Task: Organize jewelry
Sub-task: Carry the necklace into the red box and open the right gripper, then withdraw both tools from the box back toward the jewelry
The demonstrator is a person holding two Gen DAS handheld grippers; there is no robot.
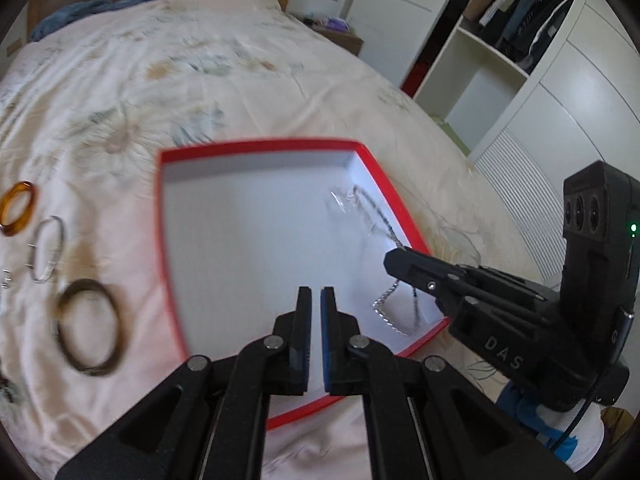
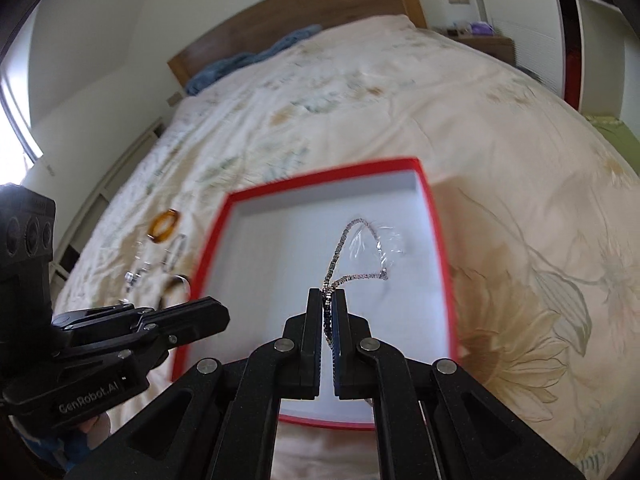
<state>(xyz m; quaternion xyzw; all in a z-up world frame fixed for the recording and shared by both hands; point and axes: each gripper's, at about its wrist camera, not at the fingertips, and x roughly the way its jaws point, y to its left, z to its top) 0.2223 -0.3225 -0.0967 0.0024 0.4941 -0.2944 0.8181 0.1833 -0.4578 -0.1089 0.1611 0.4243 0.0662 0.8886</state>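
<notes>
The right gripper [image 2: 329, 300] is pinched tight on a silver chain [image 2: 340, 248], which runs up between its pads and loops out ahead of the tips over the white floor of the red-edged box [image 2: 438, 240]. A crumpled bit of clear wrap [image 2: 376, 240] seems to cling to the far end of the loop. The chain looks light, limp and slippery: it will sag and swing with any quick move, and probably snags on a box wall if dragged. A hold near its middle, as here, keeps both tails short.

The left gripper [image 1: 316, 300] is closed on nothing, hovering over the near part of the same box, with the right one just to its right.

Out to the left of the left gripper, on the bed [image 1: 240, 80], lie an amber ring [image 1: 18, 208], a silvery bangle [image 1: 48, 248] and a dark bangle [image 1: 90, 328]. These look stiff and hard; gripping across the band should serve best.

The box walls are low and the floor mostly bare, so there is room to lower things straight in. The soft quilt may let the box tip if a rim is pressed.
</notes>
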